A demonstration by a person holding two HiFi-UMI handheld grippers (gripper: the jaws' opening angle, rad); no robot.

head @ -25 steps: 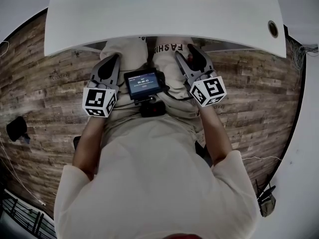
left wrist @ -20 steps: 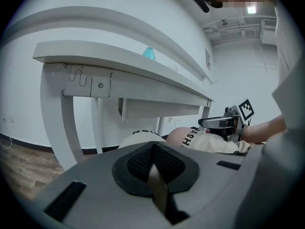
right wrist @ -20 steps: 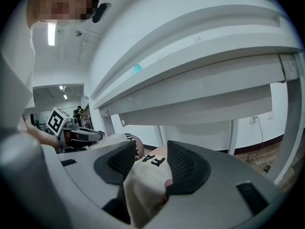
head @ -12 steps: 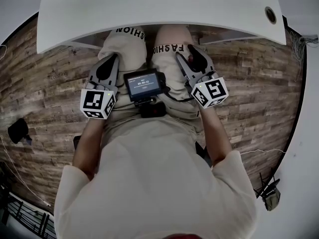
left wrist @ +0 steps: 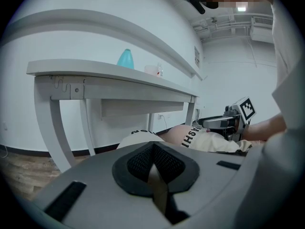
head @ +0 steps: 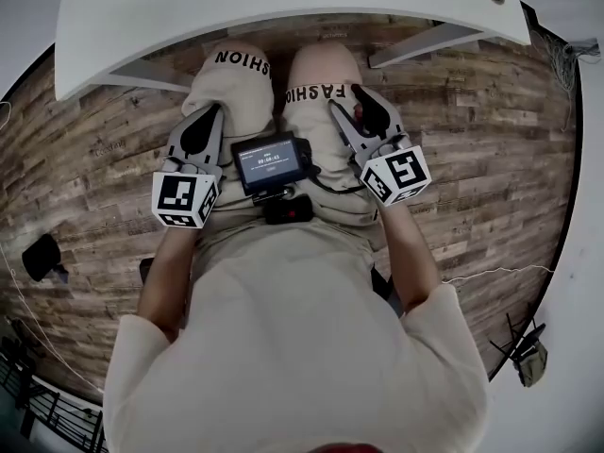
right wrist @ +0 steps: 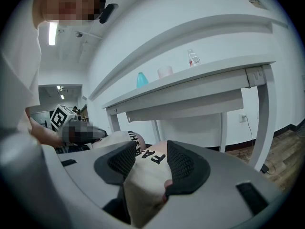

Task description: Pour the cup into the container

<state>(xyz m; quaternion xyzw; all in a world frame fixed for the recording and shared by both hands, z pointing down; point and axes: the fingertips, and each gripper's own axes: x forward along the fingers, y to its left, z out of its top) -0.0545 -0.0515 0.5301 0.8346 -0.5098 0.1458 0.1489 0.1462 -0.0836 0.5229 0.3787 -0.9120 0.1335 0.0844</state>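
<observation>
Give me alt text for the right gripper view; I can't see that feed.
The right gripper rests low over the person's lap, jaws apart with only a beige trouser leg between them. Beyond it stands a white table carrying a teal cup, a pale pink container and a small clear bottle.

Soft, even indoor light. The white counter (head: 283, 8) reads bright and the wooden floor (head: 491, 149) duller, with faint shadow under the counter's near edge. Ceiling lamps (right wrist: 51, 33) glare in both gripper views. Every view is fisheye, with dark rounded corners and bowed counter edges. The right claw (right wrist: 151, 160), close to its lens, looks slightly soft.
</observation>
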